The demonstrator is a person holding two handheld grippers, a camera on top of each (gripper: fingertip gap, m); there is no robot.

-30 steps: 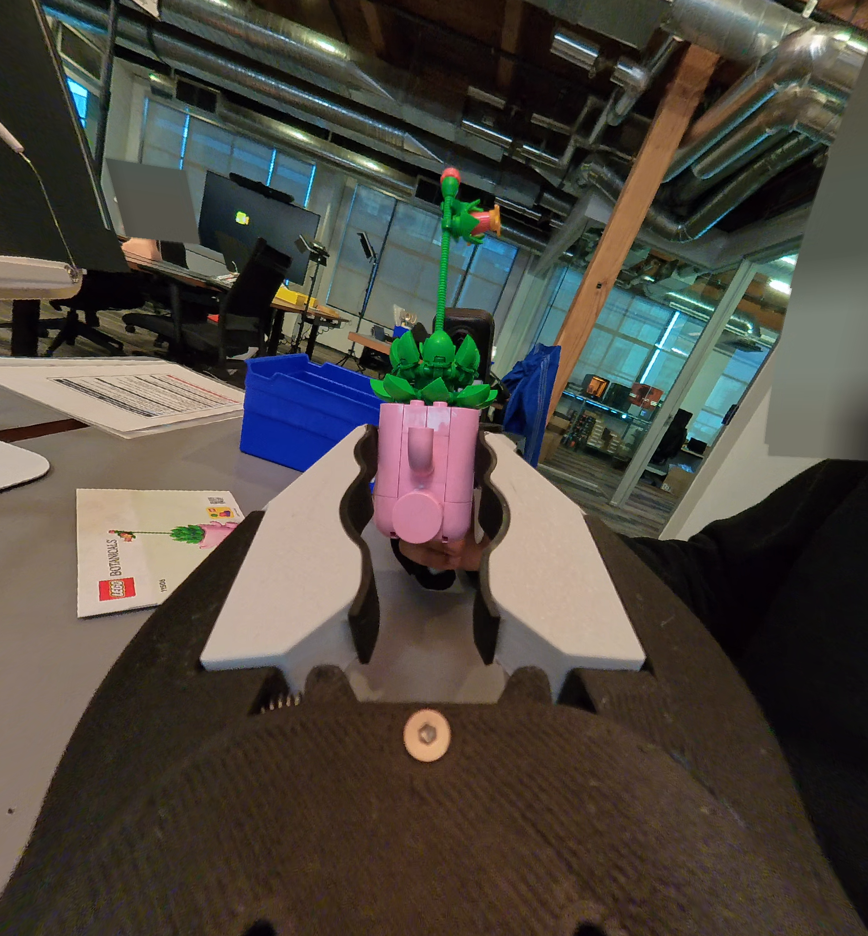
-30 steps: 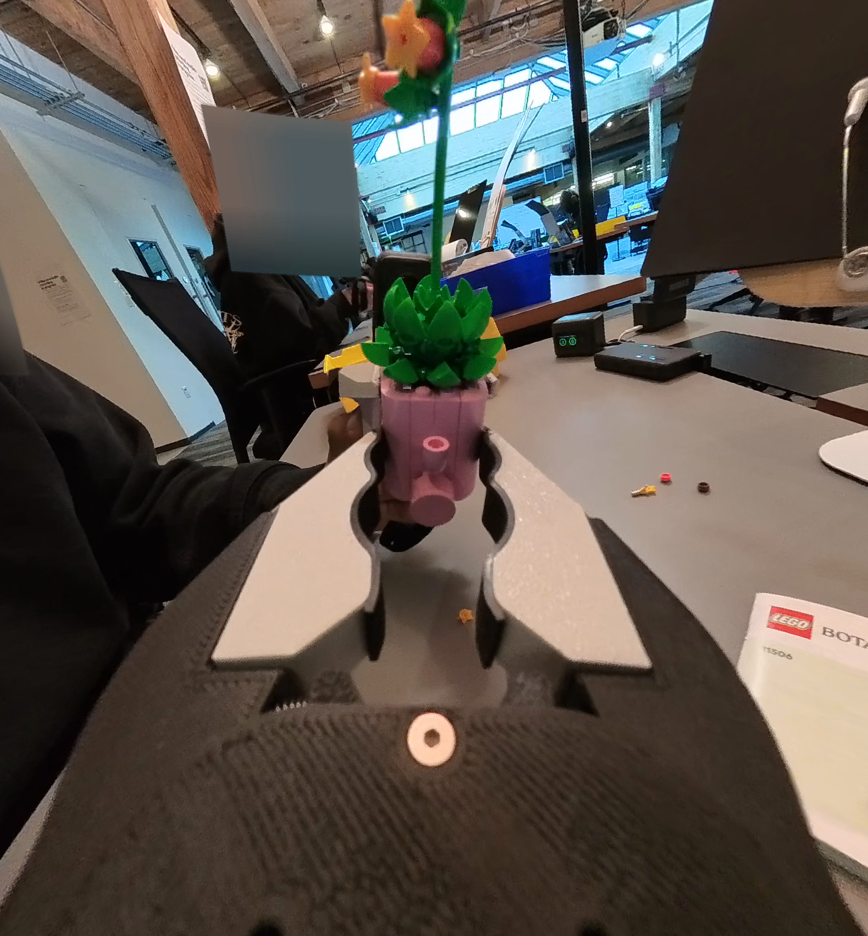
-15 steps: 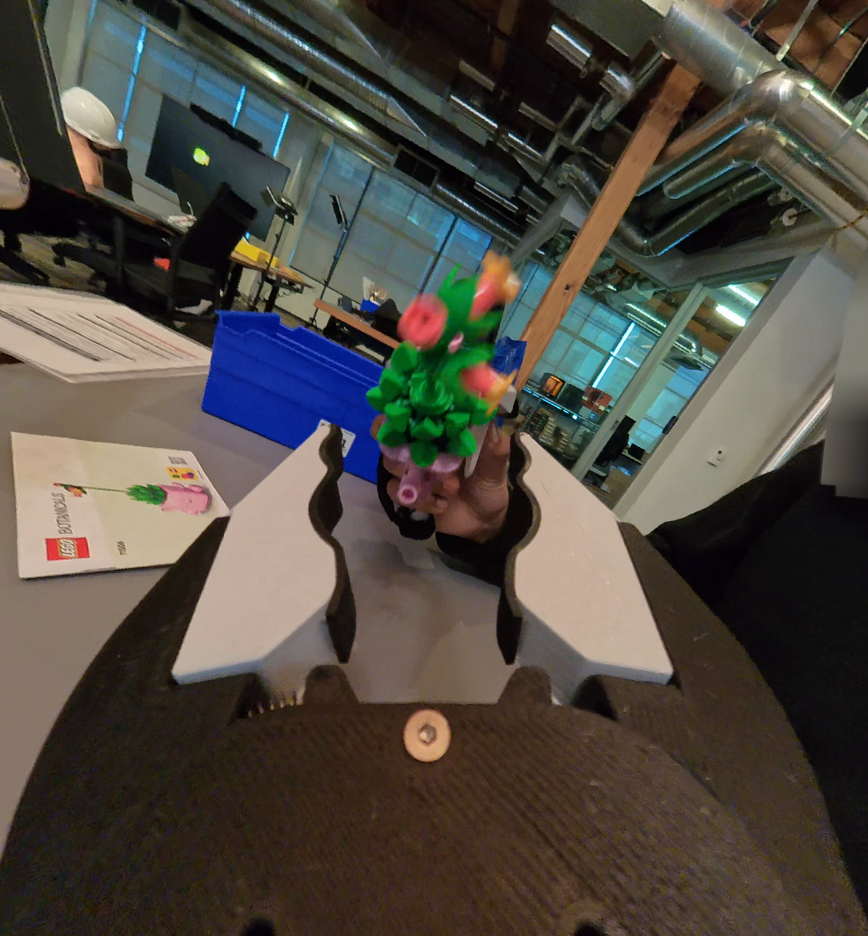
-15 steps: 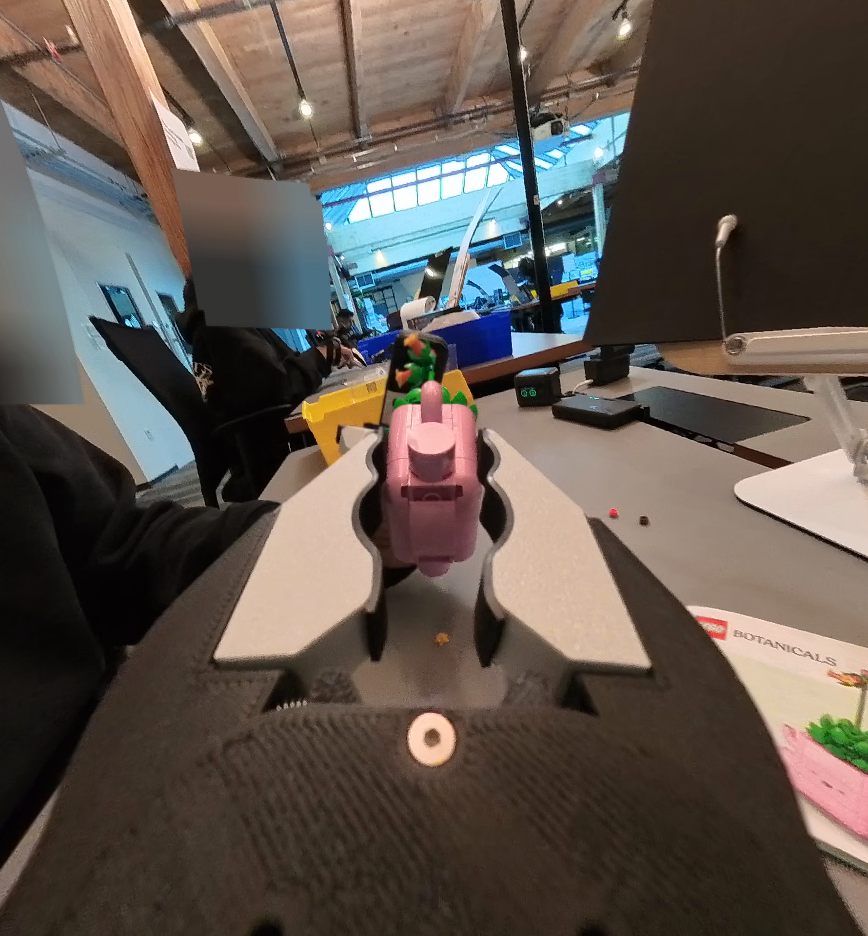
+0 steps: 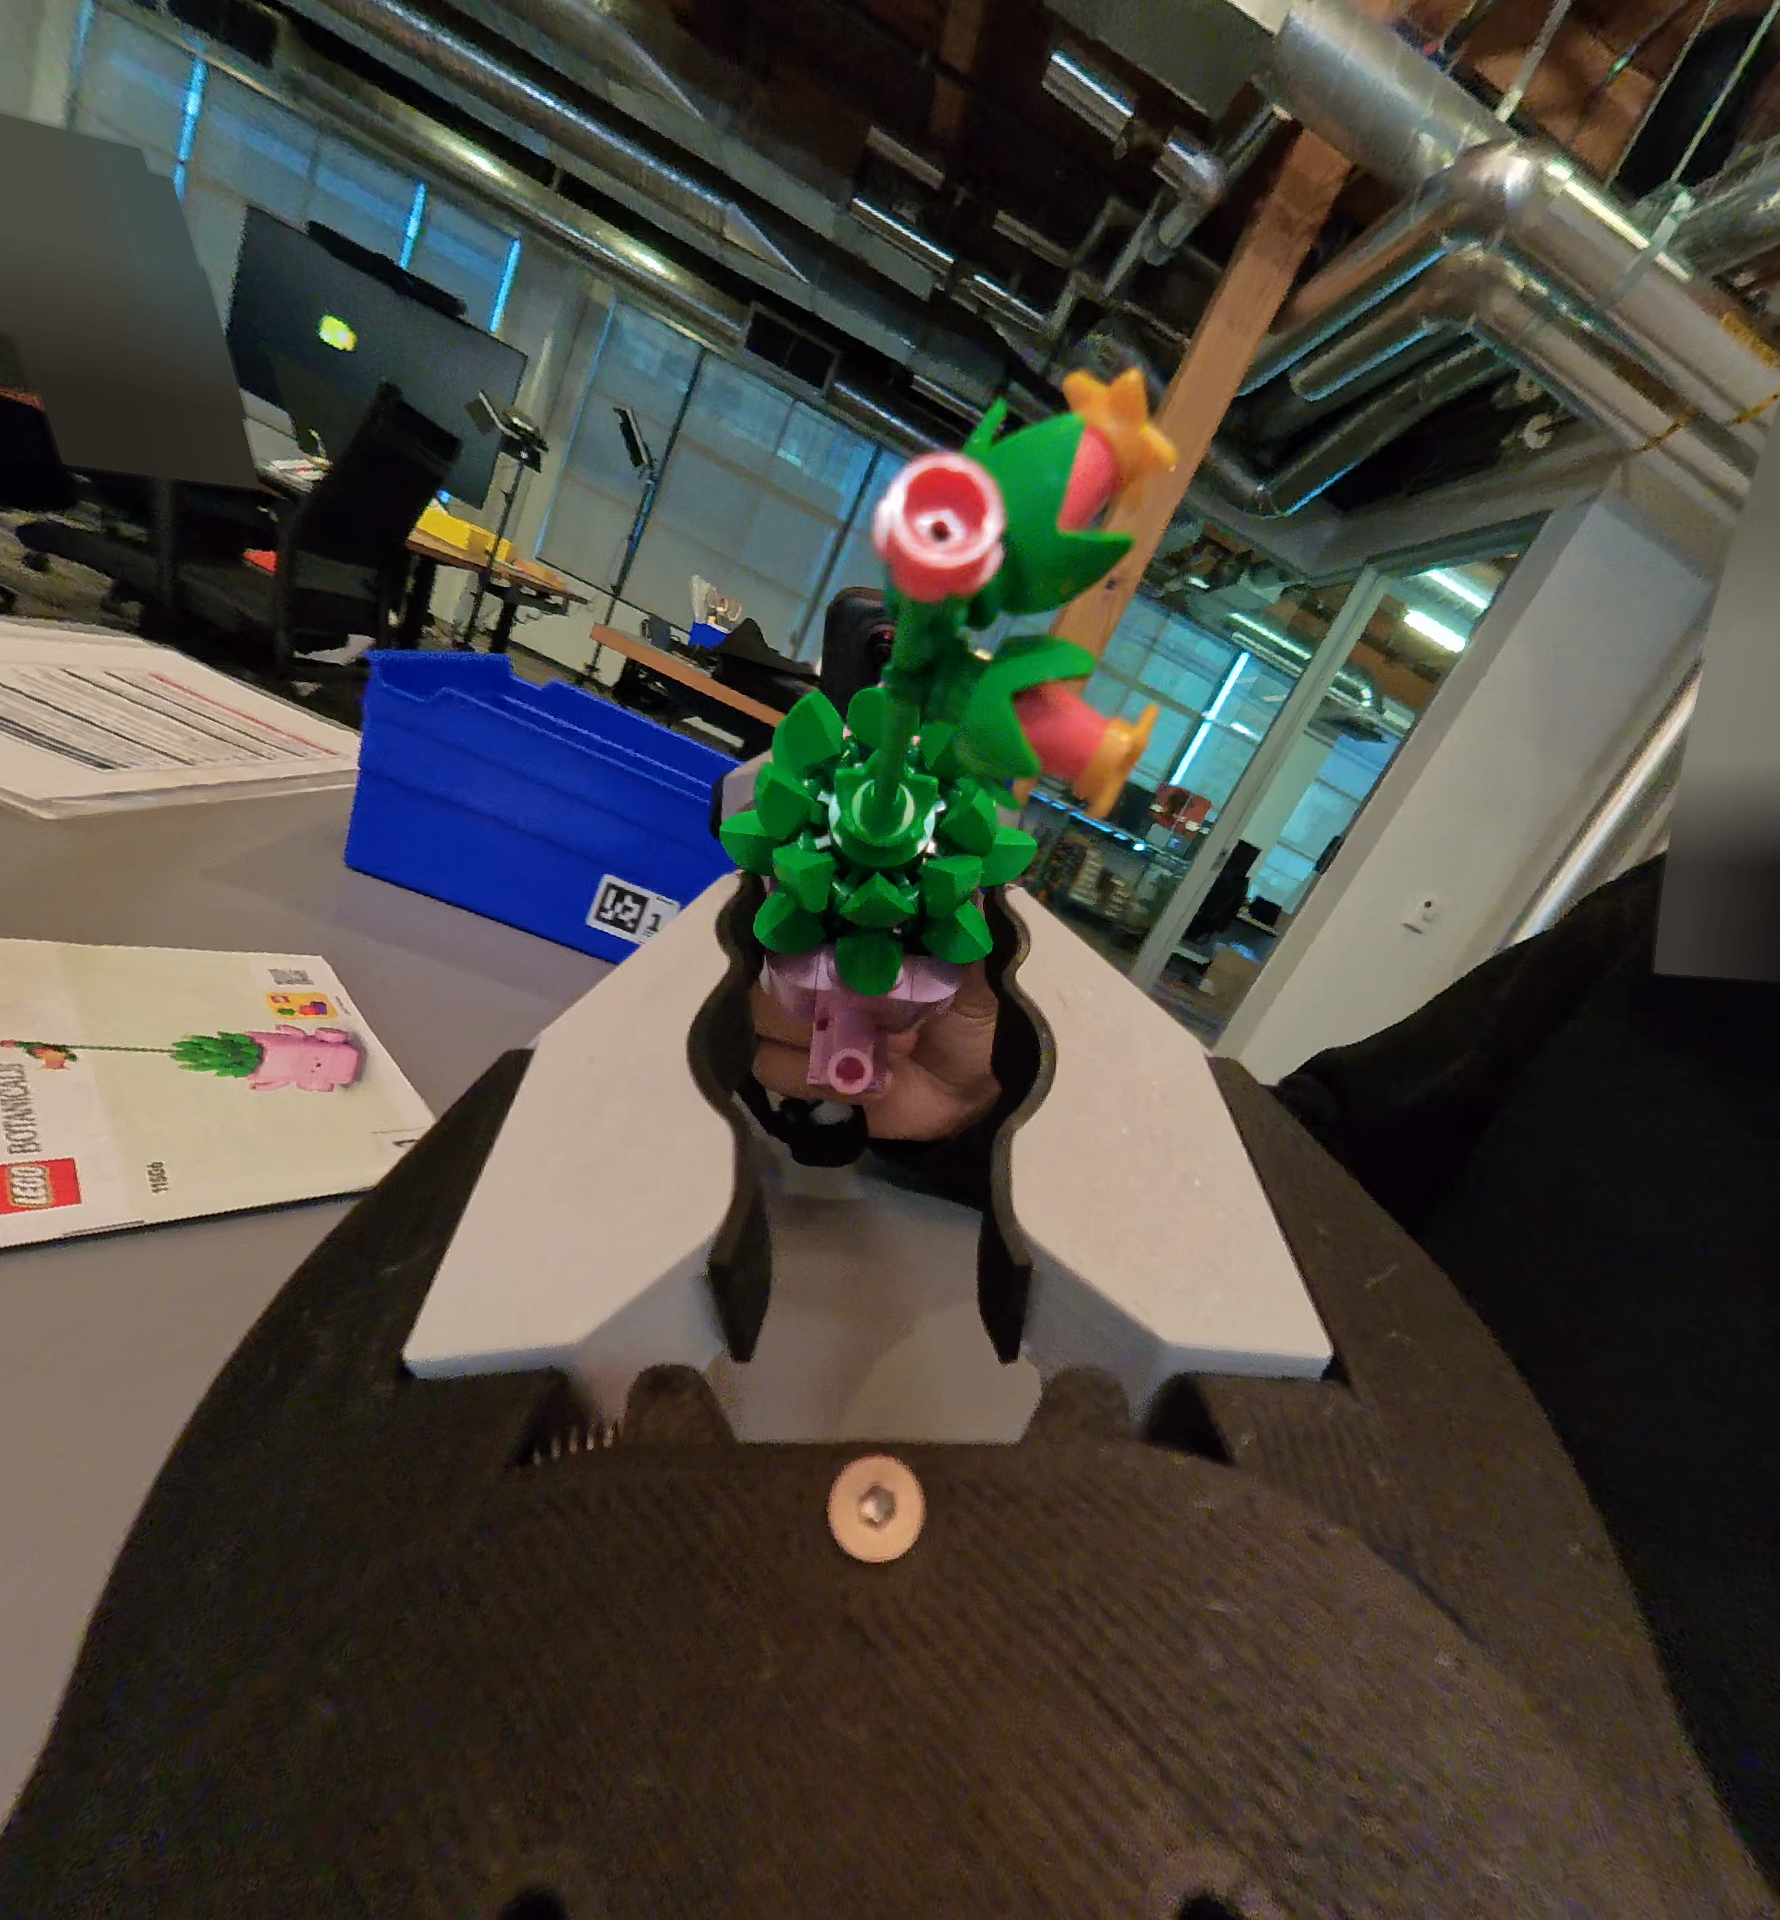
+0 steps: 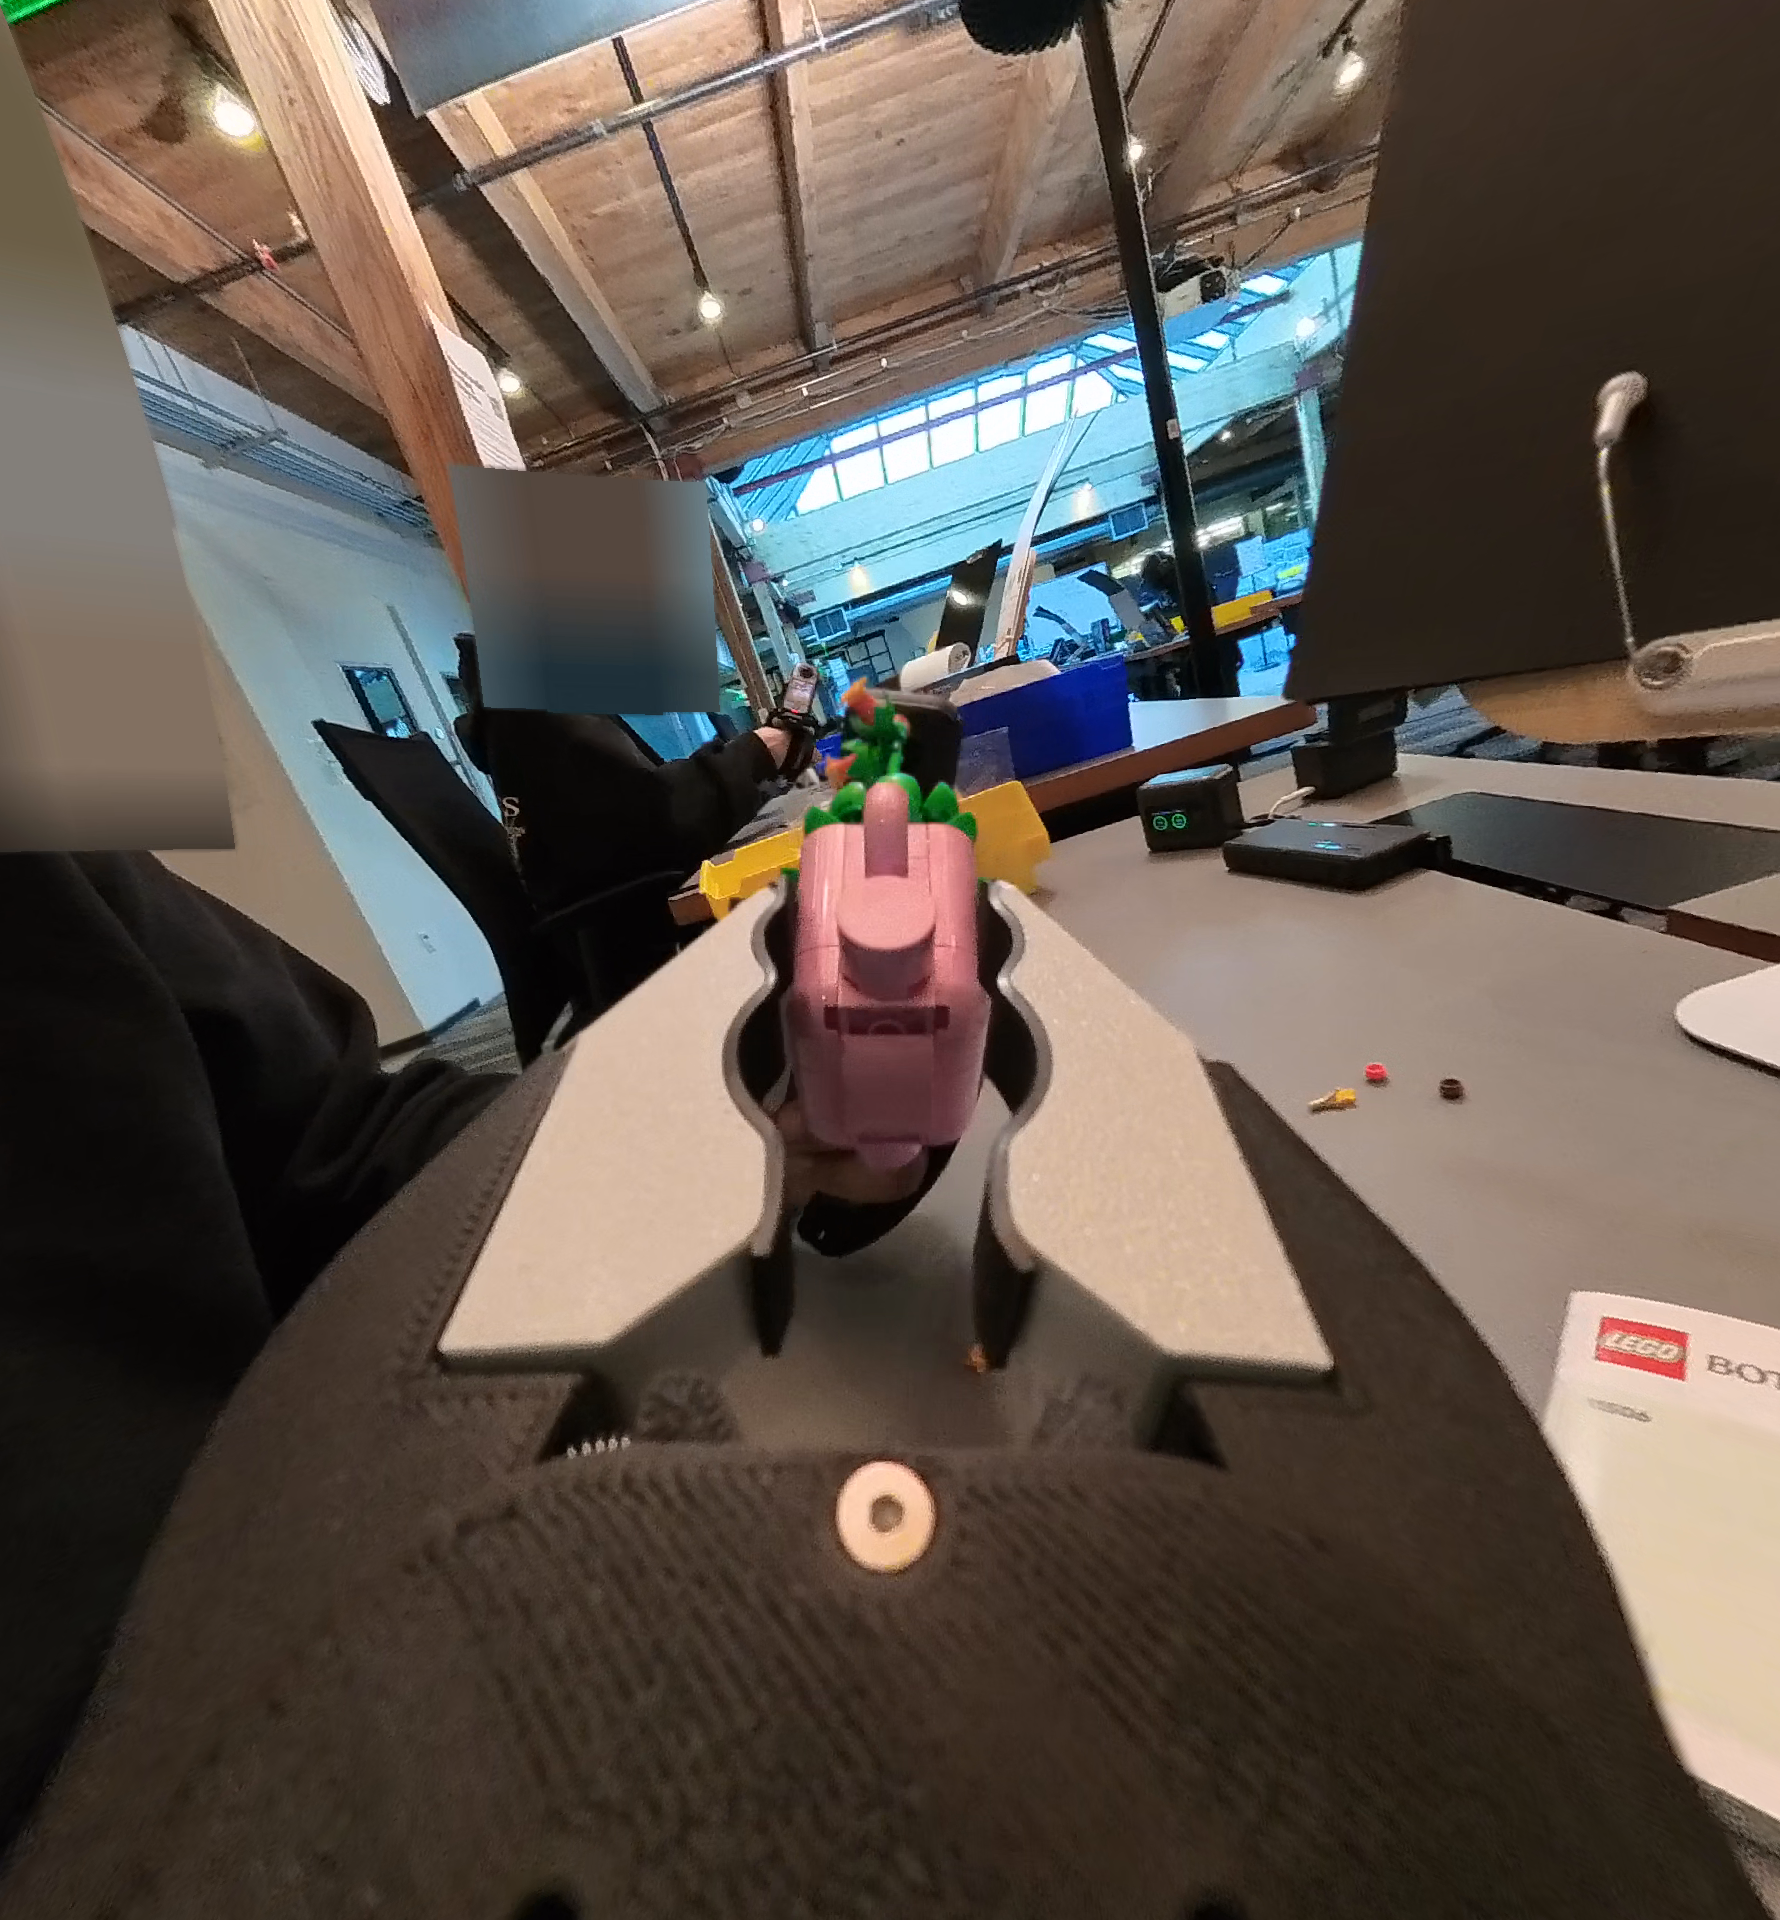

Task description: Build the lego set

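Note:
The lego model is a pink pot (image 6: 881, 997) with green leaves (image 5: 865, 842) and a tall stem with pink and orange flowers (image 5: 938, 514). My right gripper (image 6: 886, 914) is shut on the pot's sides and holds it above the table, tilted away so the plant points at the left gripper. My left gripper (image 5: 870, 914) faces it with its jaws partly apart. The leafy top sits between its fingertips, and I cannot tell if they touch. A hand shows behind the pot.
The instruction booklet (image 5: 138, 1081) lies on the grey table (image 5: 138, 1403) and shows in the right wrist view (image 6: 1717, 1507). A blue bin (image 5: 522, 779) stands behind it. Small loose pieces (image 6: 1374, 1075), a yellow bin (image 6: 1011, 831) and a white stand base (image 6: 1779, 1018) are nearby. A person in black (image 6: 595, 790) sits beyond the table.
My left gripper let go of the pot and opened, then narrowed a little. My right gripper tipped the model over so its flowers now point at the left gripper.

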